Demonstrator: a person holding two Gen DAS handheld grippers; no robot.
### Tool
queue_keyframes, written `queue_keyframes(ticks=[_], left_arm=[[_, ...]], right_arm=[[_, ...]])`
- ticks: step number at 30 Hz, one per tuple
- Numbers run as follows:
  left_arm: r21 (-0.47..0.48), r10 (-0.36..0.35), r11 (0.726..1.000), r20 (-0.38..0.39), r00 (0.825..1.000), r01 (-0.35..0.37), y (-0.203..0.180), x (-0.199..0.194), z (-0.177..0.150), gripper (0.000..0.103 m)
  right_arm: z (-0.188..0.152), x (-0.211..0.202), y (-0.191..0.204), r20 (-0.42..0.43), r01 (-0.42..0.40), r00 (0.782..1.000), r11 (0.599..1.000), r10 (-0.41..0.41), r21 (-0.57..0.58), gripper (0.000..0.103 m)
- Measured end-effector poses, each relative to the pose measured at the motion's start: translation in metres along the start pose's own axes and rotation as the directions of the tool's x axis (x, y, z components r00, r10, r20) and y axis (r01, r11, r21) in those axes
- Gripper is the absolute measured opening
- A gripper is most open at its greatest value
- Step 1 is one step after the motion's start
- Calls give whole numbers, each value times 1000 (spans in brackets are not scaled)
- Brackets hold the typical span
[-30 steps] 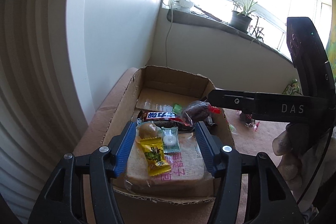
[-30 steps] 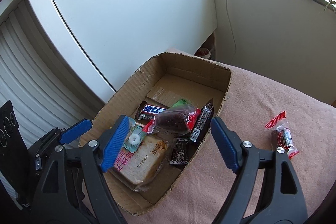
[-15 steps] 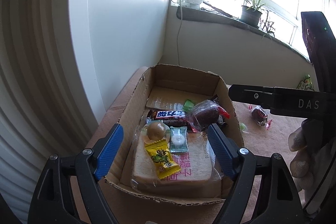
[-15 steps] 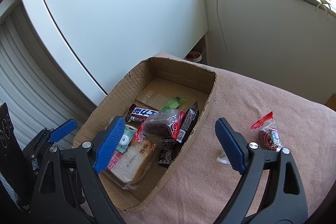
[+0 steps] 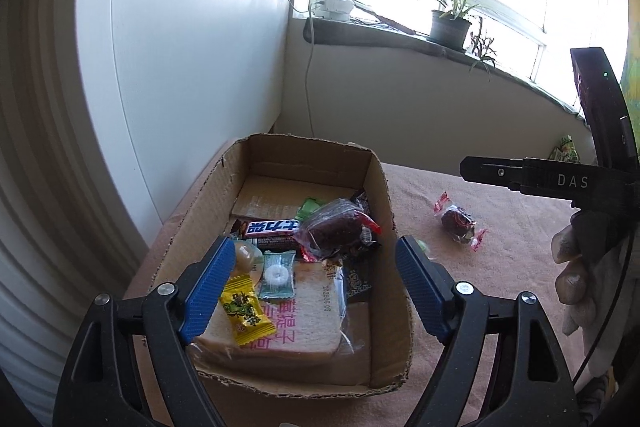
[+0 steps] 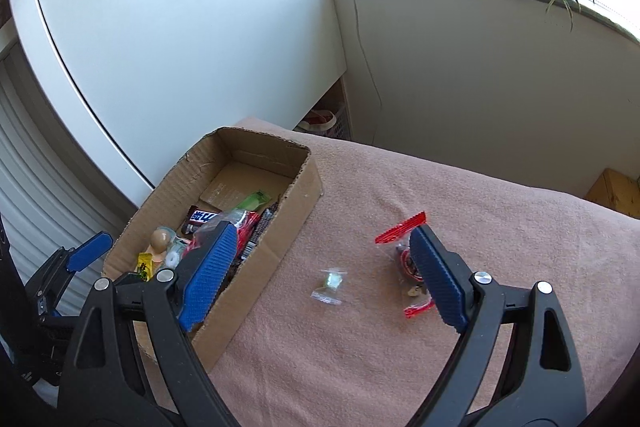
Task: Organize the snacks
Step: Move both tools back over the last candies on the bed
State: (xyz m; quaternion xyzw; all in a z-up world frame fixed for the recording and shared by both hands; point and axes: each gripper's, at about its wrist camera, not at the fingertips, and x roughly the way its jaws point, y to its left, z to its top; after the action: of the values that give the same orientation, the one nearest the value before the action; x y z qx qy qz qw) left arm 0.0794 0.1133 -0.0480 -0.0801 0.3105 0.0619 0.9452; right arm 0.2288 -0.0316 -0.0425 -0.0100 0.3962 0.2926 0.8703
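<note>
A cardboard box [image 5: 384,195] sits open on a counter [image 6: 440,219] draped in a pink cloth, close to a white wall panel. In the left wrist view the box fills the centre. Inside, at its near end, lies a bagged slice of bread [image 5: 308,323] printed with pink characters. On top of the bread rest a yellow candy [image 5: 243,311] and a teal-wrapped ring mint [image 5: 277,274]; a round tan sweet [image 5: 243,254] sits just at 11 o'clock from the mint. Behind them lies a dark chocolate bar [image 5: 272,229] with a blue-and-white label, and at 3 o'clock from it a clear packet holding a dark brown cake [image 5: 334,227], its ends red. A green wrapper [image 5: 311,205] peeks out at 12 o'clock from the cake. The far end of the box floor is bare cardboard.

The left gripper [image 5: 312,291] hovers above the box's near end — its blue fingers spread wide, grasping nothing.

The right gripper [image 6: 320,279] hangs over the cloth, fingers likewise spread and empty. Between them lies a small clear-wrapped candy [image 6: 330,285]. At 3 o'clock from it, partly hidden behind the right finger, lies a red-edged packet [image 6: 402,251] — both outside the box.
</note>
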Motion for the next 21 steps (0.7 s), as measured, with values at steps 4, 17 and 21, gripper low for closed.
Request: queue_keyframes(ticks=[4,17,21], left_arm=[[29,-31,999,14,999,31,-20,-2,2,82],[111,-170,978,-48,984,174,-96,19,-6,66],[112,-177,976,-85,980,186,-112,36,-11,60]], right_arm=[[0,-1,-31,-12,26,1000,999,-25,41,90],[-14,20,-84,-72,16,997,997,-11,69,90],[-17,26,-90,-78,-5,997,999,9,49,90]])
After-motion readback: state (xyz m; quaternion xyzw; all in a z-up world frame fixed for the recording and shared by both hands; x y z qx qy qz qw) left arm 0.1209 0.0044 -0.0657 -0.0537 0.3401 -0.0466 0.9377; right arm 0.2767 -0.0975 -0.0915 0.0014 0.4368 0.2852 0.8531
